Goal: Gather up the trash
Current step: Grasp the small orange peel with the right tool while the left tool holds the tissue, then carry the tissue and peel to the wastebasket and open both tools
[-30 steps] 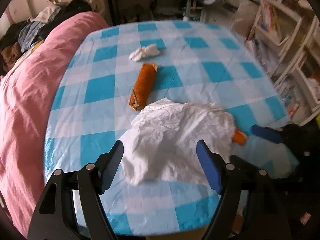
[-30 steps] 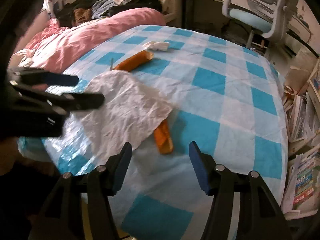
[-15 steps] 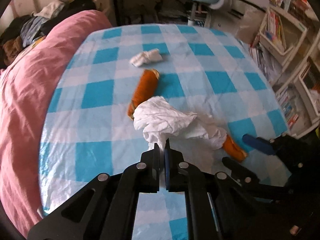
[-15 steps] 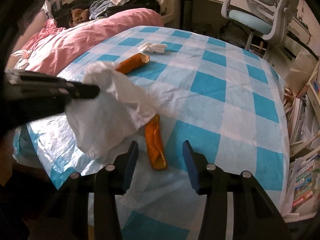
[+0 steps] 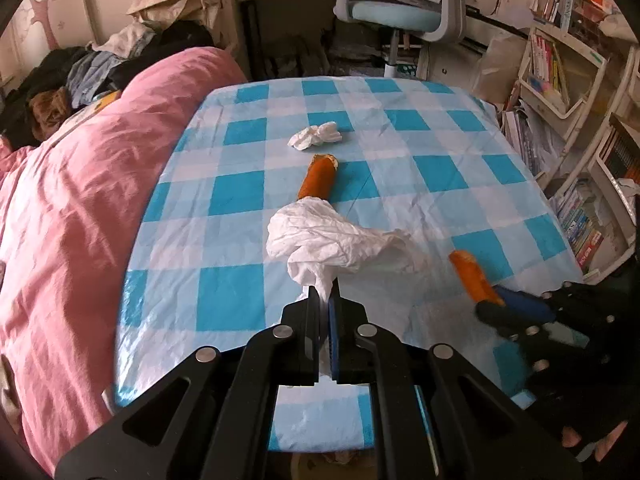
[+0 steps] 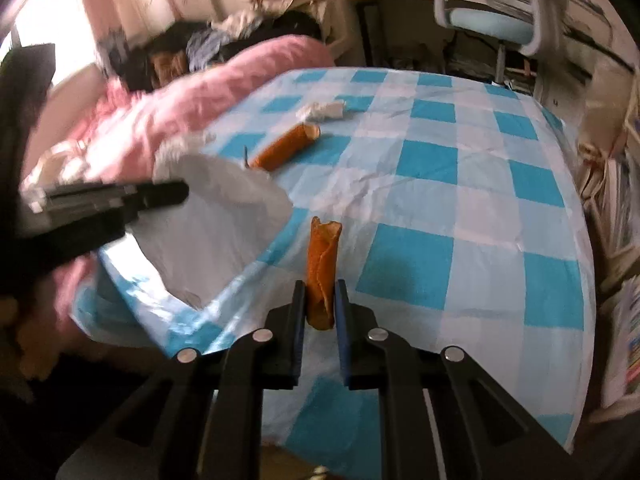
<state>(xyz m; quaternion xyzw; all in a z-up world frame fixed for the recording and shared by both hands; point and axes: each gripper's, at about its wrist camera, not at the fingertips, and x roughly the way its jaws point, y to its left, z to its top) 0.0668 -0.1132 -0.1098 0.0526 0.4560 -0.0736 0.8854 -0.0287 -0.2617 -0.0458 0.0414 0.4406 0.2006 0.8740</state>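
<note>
Two hand-held grippers are busy at once here, and both have something clamped. The left hand-held gripper (image 5: 325, 294) is pinched tight on a bunched edge of the white bag (image 5: 336, 240), which hangs crumpled off its tips over the checkered surface (image 5: 460, 168). The right hand-held gripper (image 6: 319, 300) is clenched around the near orange wrapper (image 6: 322, 268), which sticks out forward between the fingers, its far end open and ragged.

Still lying on the surface: a second orange wrapper (image 5: 318, 178) just beyond the bag, and a crumpled tissue (image 5: 315, 136) a bit further back. So the collecting looks maybe a third done at best, and nothing is inside the bag yet as far as can be seen.

What could go wrong from here? Biggest worry is the bag. It's held by one scrunched corner only, so the mouth isn't really open, and the wrapper could just bump the outside and drop onto the surface or off the near edge. Thin plastic like that could also slip out of the pinch if it gets tugged. The wrapper is only gripped near one end, so it may swivel or slide out when tilted toward the bag. Also the pink duvet (image 5: 72, 216) sits right beside the surface, and anything dropped on that side could roll into the folds and get lost.
</note>
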